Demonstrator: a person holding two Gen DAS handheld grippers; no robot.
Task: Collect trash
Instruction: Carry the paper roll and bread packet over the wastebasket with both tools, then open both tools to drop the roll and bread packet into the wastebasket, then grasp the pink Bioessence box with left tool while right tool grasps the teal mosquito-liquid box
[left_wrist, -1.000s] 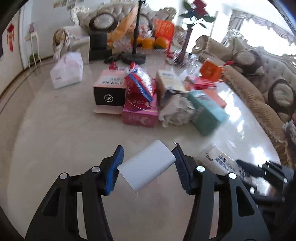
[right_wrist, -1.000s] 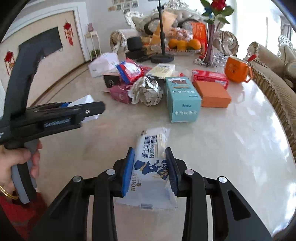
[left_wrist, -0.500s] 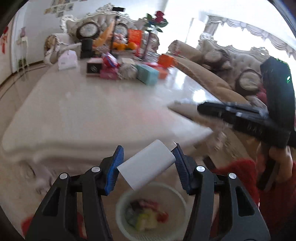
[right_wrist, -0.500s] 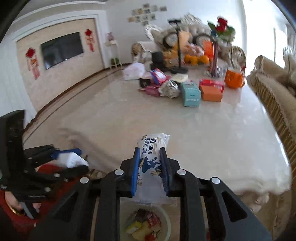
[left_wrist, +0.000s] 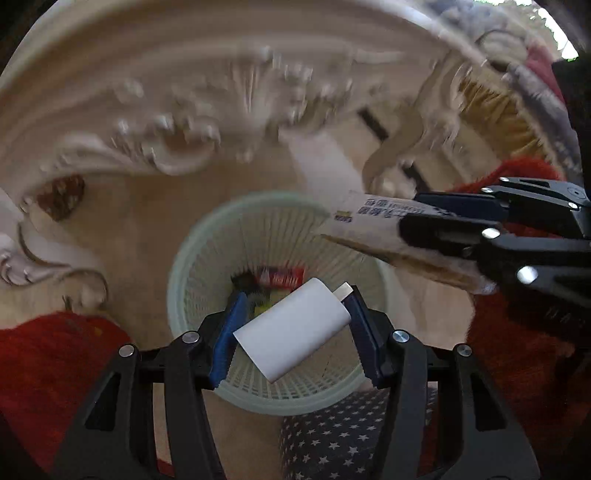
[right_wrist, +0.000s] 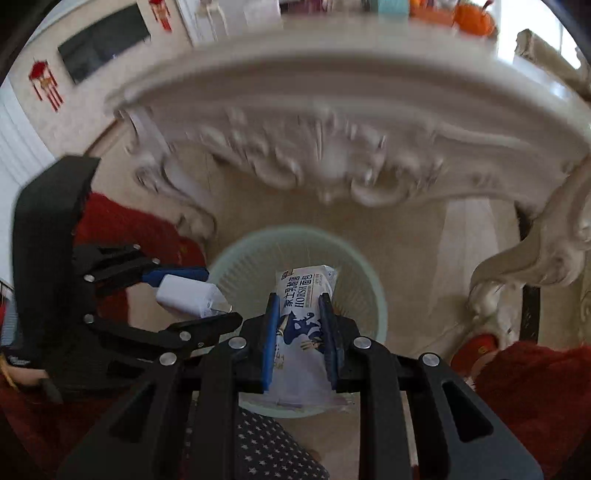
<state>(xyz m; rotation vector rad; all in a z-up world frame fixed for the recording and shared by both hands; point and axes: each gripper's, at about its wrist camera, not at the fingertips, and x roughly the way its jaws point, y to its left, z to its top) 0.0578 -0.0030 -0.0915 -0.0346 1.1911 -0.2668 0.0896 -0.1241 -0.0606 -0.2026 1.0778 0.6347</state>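
Observation:
My left gripper (left_wrist: 293, 325) is shut on a small white box (left_wrist: 291, 328) and holds it over a pale green mesh waste basket (left_wrist: 207, 236) on the floor. The basket holds several colourful wrappers (left_wrist: 280, 277). My right gripper (right_wrist: 297, 328) is shut on a white bread wrapper with blue print (right_wrist: 301, 314), also above the basket (right_wrist: 369, 280). The right gripper and its wrapper (left_wrist: 373, 225) show at the right of the left wrist view. The left gripper and its box (right_wrist: 186, 297) show at the left of the right wrist view.
The carved white table edge (right_wrist: 332, 122) overhangs just beyond the basket, with a carved leg (right_wrist: 546, 254) at the right. Red fabric (left_wrist: 48, 362) lies at both sides and star-print dark fabric (left_wrist: 332, 435) lies below the basket.
Both grippers have swung down from the tabletop, past the table edge, and now point down over the basket. Each still holds its piece of trash.

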